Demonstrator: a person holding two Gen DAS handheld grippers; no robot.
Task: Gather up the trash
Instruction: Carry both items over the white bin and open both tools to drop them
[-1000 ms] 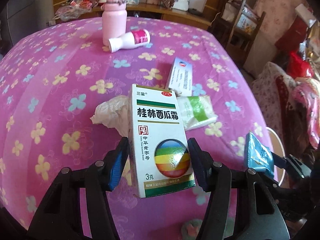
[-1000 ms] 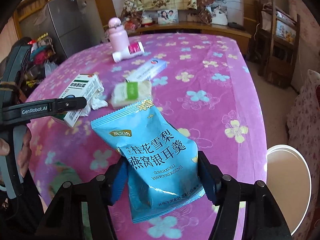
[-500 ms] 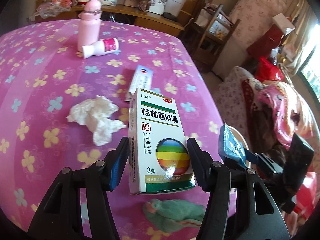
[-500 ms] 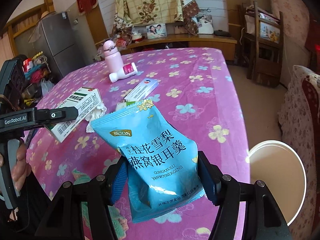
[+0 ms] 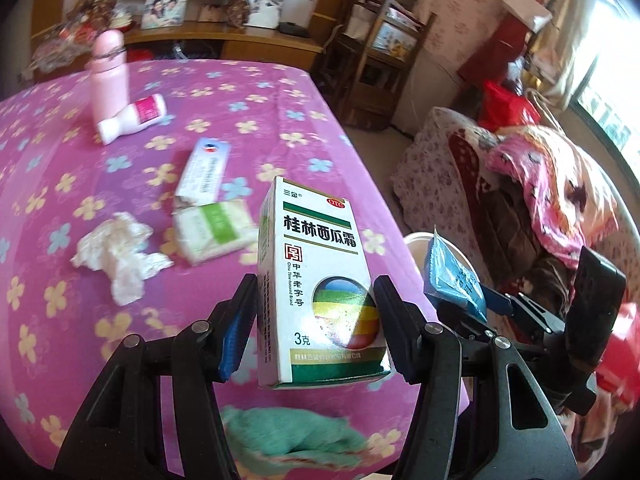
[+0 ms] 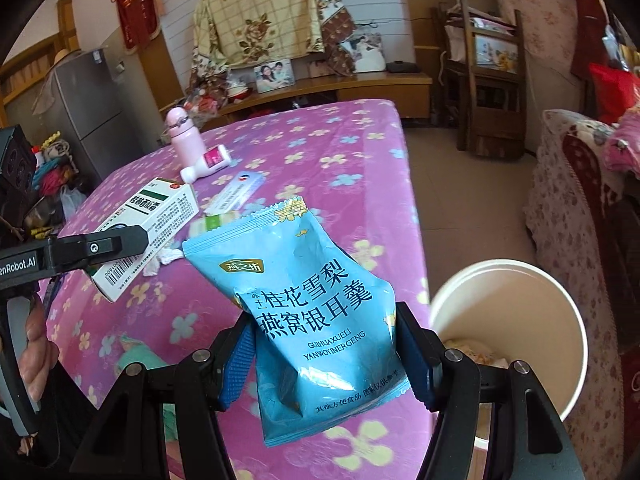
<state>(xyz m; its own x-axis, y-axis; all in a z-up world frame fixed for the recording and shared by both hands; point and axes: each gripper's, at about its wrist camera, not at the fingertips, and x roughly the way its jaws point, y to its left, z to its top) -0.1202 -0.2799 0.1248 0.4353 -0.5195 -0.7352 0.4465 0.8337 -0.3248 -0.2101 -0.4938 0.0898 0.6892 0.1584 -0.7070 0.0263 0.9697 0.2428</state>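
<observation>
Far left on the purple flower-print tablecloth: upright smooth pink cylindrical flask, with a small white plastic bottle with pink label lying against its base. Nearer: crumpled white tissue wad, then flat pale rectangular carton and soft white-and-green tissue pack, touching end to end. Clamped upright in the left gripper, above the table's near edge: glossy white-and-green cardboard medicine box, blue pads pressed on both narrow sides. Further right, pinched in the right gripper: crinkled light-blue foil snack packet, serrated top edge tilted left. Right of the table, low: round white paper bucket, open-topped, with pale scraps inside.
</observation>
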